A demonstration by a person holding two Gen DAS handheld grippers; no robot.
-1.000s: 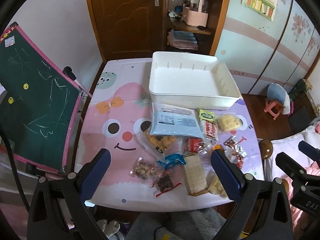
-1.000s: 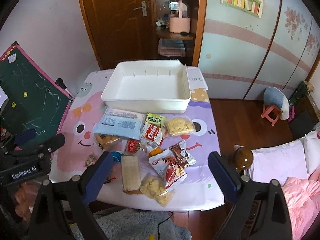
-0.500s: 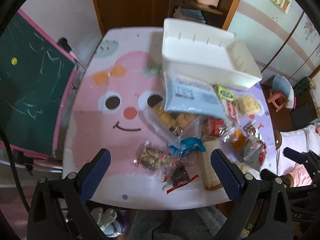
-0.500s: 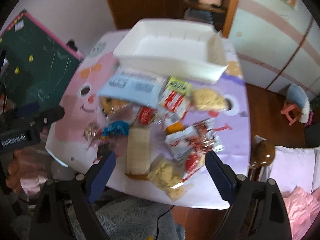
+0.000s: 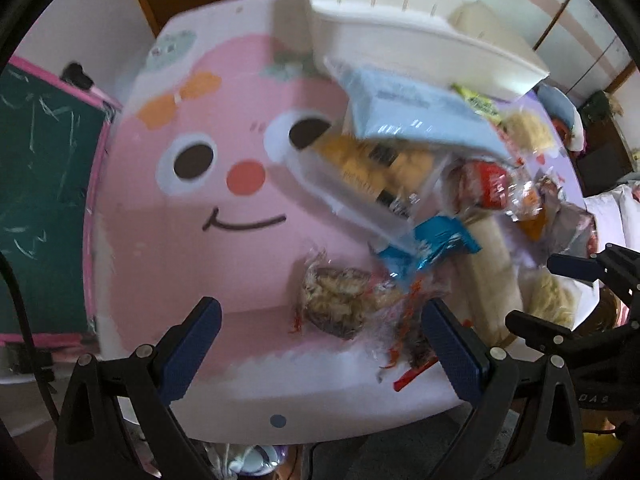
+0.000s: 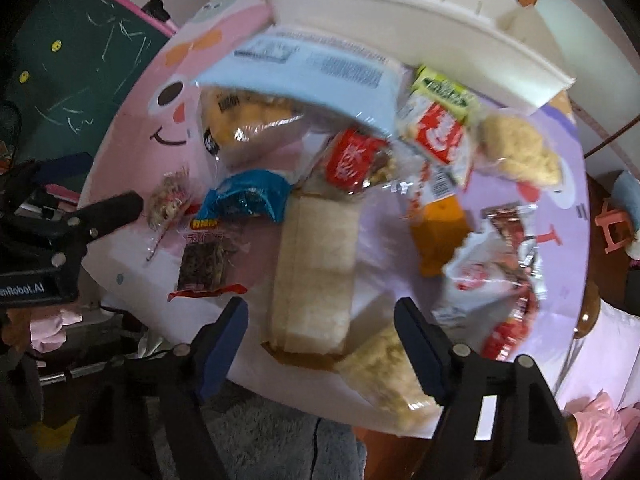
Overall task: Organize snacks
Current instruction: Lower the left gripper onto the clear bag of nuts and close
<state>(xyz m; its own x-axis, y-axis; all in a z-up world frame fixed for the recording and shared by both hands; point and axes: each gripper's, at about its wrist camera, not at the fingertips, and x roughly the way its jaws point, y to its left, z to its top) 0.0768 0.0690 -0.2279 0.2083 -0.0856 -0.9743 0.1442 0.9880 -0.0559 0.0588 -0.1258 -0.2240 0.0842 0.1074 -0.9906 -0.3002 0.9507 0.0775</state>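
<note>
I see a white tray (image 6: 420,28) on a pink cartoon-face tablecloth (image 5: 180,208), a pale blue packet (image 6: 304,68), a bright blue wrapper (image 6: 248,196) and a red-and-white pack (image 6: 440,136).

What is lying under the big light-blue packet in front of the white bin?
The light-blue packet overlaps the far end of a clear bag of yellow snacks, and its corner covers part of a red-labelled packet. Whatever else lies beneath is hidden. The white bin sits just behind.
</note>
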